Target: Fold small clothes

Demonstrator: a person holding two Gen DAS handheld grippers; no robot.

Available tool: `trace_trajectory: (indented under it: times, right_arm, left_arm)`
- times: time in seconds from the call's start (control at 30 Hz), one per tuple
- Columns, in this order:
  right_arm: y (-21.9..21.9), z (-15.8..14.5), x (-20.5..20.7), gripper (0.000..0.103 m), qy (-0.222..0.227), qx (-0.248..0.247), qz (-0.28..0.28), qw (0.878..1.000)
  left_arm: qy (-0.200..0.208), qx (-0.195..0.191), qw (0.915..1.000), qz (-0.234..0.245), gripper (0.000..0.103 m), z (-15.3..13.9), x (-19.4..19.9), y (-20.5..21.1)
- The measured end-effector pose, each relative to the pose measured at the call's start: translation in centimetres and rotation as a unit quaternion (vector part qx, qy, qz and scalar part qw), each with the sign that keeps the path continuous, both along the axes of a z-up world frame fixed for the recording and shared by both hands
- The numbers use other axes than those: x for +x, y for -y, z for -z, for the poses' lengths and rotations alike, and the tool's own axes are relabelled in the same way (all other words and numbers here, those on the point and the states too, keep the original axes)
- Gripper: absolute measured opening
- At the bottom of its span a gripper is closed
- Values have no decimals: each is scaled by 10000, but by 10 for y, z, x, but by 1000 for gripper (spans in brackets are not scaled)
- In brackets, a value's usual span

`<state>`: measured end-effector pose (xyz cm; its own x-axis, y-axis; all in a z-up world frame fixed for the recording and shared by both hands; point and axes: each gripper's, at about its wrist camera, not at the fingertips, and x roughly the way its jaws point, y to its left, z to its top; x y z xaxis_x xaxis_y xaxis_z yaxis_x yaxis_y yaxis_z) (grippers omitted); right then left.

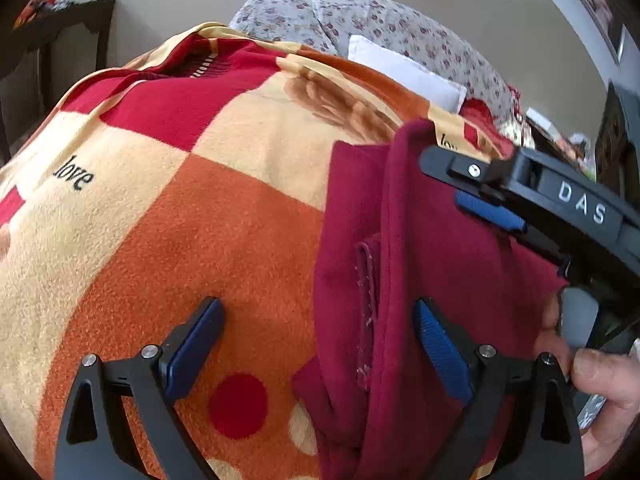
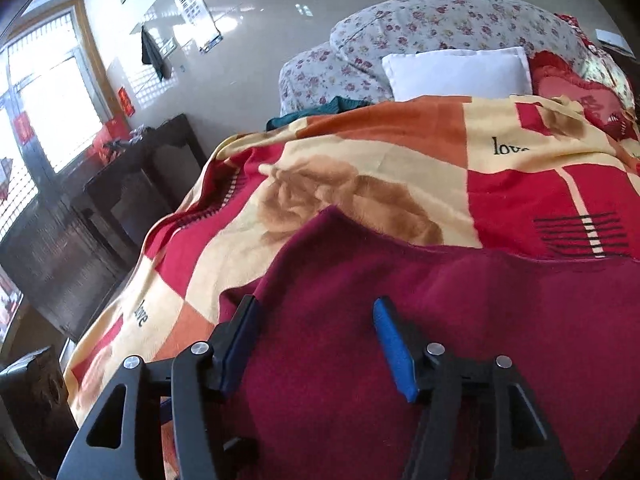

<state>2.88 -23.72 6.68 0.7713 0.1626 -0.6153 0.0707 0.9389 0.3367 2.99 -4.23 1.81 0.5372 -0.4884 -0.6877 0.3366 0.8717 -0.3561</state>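
A dark red fleece garment (image 1: 400, 280) lies on a bed covered by a checked blanket (image 1: 180, 200) in orange, cream and red, printed with the word "love" and a brown rose. In the left wrist view the garment sits on the right part of the blanket, folded lengthwise so that a seamed edge runs down its middle; its near end bunches at the bottom of the picture.

The left gripper (image 1: 320, 344) hangs over the garment's left border with its jaws wide apart: the left pad is above bare orange blanket, the right pad above the red fleece, and neither presses on cloth. A hand (image 1: 600, 392) shows at the right edge, beside the garment.

The right gripper (image 2: 316, 344) comes in from the right in the left wrist view and is lettered "DAS". In its own view its jaws stand apart over the garment's flat near part, with fleece below and between the pads but nothing pinched.

At the far end of the bed lie a white pillow (image 2: 460, 72) and flowered bedding (image 2: 440, 20). A dark wooden cabinet (image 2: 132, 184) stands left of the bed, under a bright window (image 2: 48, 112).
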Motion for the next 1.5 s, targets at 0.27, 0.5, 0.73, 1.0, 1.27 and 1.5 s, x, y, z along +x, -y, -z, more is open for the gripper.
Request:
trace_trajectory:
  times: [0.27, 0.5, 0.73, 1.0, 1.27, 1.5]
  right_arm:
    - [11, 4, 1, 64, 4, 137, 179, 9997]
    - [28, 15, 3, 64, 123, 804, -46, 9967]
    - [29, 2, -5, 64, 442, 1002, -93, 9939]
    - [21, 13, 4, 65, 450, 995, -262, 9937]
    - [30, 15, 7, 67, 230, 1555, -305, 9871]
    - [19, 4, 5, 80, 102, 1626, -440, 9857]
  left_arm:
    - [75, -20, 10000, -58, 95, 0, -1, 2]
    - [77, 1, 10000, -56, 97, 1, 0, 3]
    - [88, 2, 9999, -63, 98, 1, 1, 3]
    - [95, -59, 9999, -123, 100, 2, 4, 4]
    - [54, -325, 9992, -203, 103, 3, 17, 6]
    - [68, -430, 9989, -158, 103, 2, 19, 5]
